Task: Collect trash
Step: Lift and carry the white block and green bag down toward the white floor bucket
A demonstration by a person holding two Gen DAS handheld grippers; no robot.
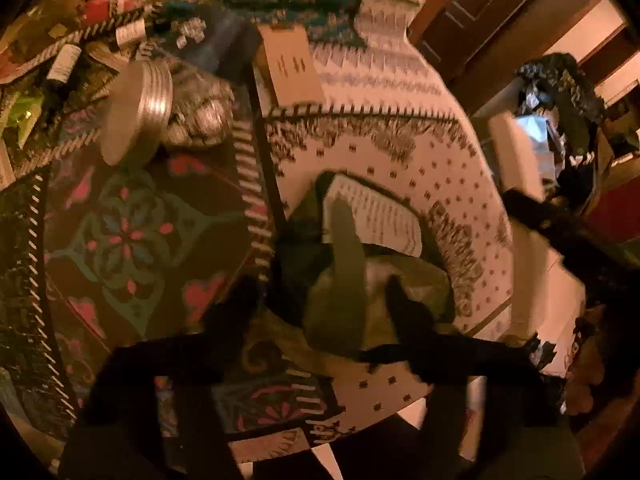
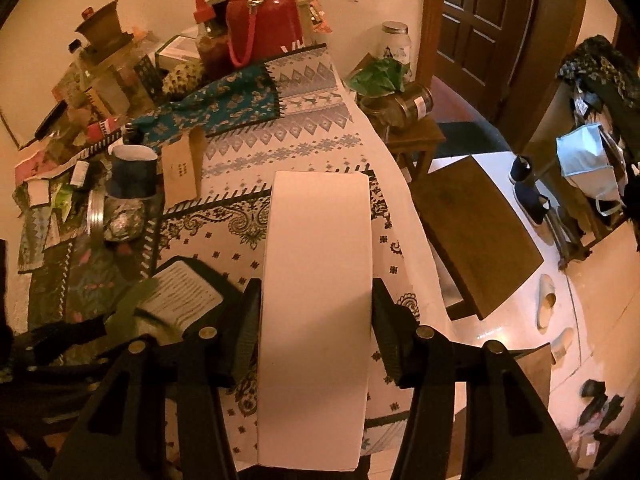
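While print blurs, right tool clamps white box.

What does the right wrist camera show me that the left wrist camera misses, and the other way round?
Only the right wrist view: the white box clamped in the right gripper, the red flask at the table's far end, and a face mask hanging at right.
Only the left wrist view: the left gripper around a green wrapper, though blur hides whether it is pinched.
Both: the black packet with a white printed label, the patterned tablecloth, the metal lid and the brown door.
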